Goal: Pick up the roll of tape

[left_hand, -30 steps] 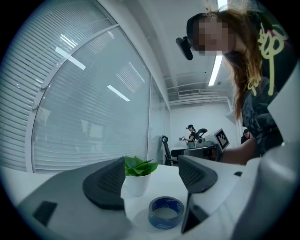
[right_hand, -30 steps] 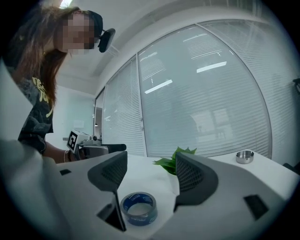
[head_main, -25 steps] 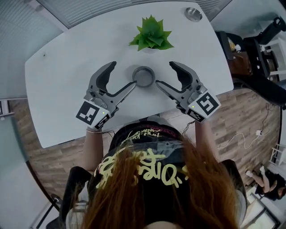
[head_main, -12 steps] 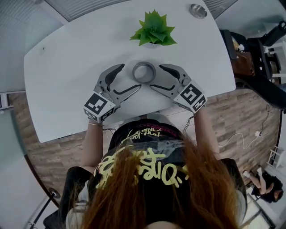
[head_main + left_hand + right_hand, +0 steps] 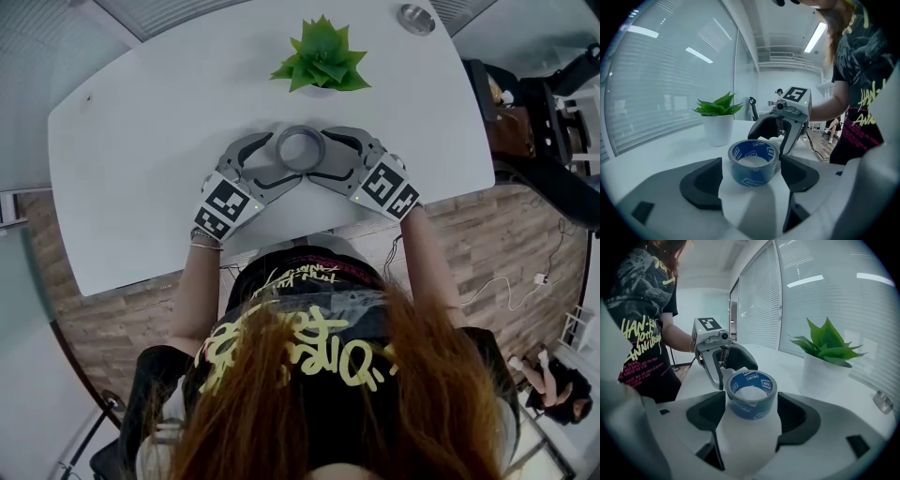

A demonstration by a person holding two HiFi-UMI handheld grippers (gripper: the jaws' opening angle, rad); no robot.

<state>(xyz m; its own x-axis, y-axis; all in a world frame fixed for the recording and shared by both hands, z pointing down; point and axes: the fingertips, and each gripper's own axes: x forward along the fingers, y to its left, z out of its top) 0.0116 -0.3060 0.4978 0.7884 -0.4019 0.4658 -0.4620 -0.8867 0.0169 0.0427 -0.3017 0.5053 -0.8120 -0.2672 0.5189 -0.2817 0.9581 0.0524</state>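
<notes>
Blue tape roll (image 5: 300, 148) sits between left hand-held gripper (image 5: 750, 178) — open — and right hand-held gripper (image 5: 752, 416), jaws opening; we centre first, squeeze evenly.

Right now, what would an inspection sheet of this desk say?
Surface: white table, mostly bare.
Job's things: tape lying flat, not lifted.
Clutter: potted plant; metal dish at the far corner.
Grippers: left gripper open; right gripper opening; tape between each pair of jaws, not squeezed.
Cables: white cable on the floor.
Surroundings: wood floor; blinds.
</notes>
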